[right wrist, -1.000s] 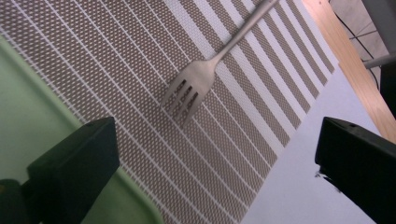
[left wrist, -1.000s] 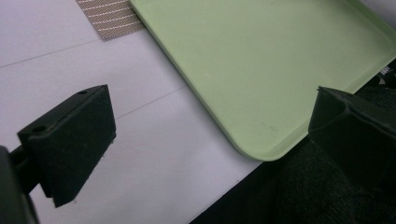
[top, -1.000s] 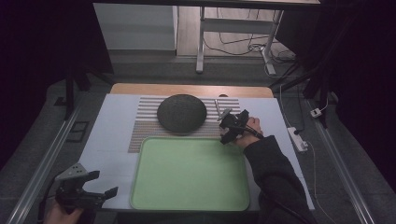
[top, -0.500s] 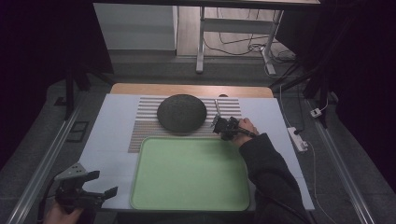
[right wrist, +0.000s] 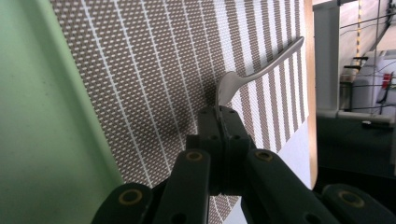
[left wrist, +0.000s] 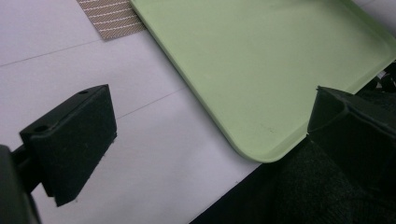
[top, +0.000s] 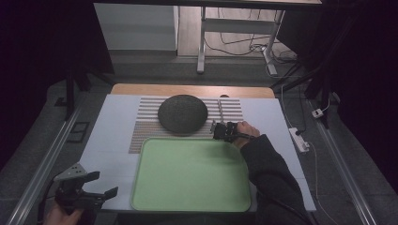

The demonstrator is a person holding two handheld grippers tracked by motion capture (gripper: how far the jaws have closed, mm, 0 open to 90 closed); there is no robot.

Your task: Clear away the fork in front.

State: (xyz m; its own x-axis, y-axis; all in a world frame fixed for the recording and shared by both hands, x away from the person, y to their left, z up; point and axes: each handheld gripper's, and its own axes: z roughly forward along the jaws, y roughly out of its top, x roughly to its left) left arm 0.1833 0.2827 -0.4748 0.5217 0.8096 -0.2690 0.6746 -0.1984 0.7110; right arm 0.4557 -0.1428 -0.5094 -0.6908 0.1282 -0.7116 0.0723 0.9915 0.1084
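The right gripper [right wrist: 219, 112] is seen with its jaws pressed together on the head end of a metal fork [right wrist: 261, 70]; the jaws have just been closing, and the utensil is pinched between the pads. The fork's handle is observed extending away from the jaws, over the striped placemat [right wrist: 154, 70], toward the far wooden edge of the table. In the high view, the same gripper [top: 220, 130] is located at the right part of the placemat [top: 145, 126], just beyond the far right corner of the green tray [top: 187, 178], with the person's right hand [top: 246, 131] and dark sleeve behind it. A dark round plate [top: 182, 113] is noted lying on the placemat, just to the left of that gripper; whether the two touch cannot be told. The tray is set on the white table surface [top: 112, 122], its far edge adjoining the near edge of the placemat. The left gripper [top: 89, 190] is held at the near left corner of the table, well apart from the fork, with its jaws spread wide. In the left gripper view, nothing is seen between those jaws [left wrist: 205, 140]; the white surface and the near corner of the tray [left wrist: 261, 70] are recorded beneath them.
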